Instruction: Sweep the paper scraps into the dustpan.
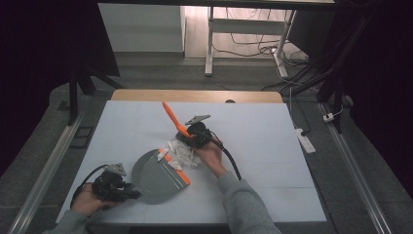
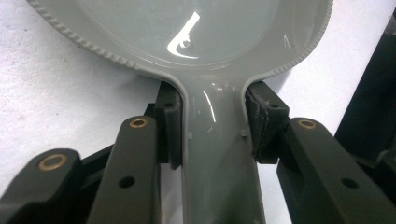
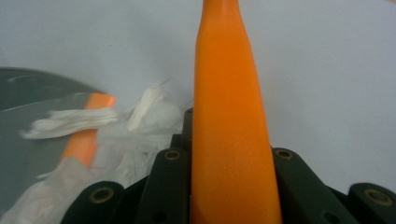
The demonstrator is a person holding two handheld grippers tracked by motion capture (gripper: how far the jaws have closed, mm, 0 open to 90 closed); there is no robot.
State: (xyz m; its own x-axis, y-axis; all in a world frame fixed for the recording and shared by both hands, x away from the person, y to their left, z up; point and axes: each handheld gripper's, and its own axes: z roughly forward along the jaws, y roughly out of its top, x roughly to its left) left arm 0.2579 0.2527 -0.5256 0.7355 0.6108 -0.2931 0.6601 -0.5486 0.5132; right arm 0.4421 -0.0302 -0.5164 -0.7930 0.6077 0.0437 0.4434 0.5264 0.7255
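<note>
left gripper, at 7 o'clock on the bench: fingers clamp the dustpan handle; rigid, glossy plastic, likely slippery, so hold at the neck. tissue scraps at centre: light, soft. right gripper: fingers grip the stiff orange brush handle.

Setting: lab or recording studio. A white-covered worktop is sitting between floor rails; black curtains are closing off both sides; cables are trailing beneath a height-adjustable desk behind; a power strip is lying alongside.
</note>
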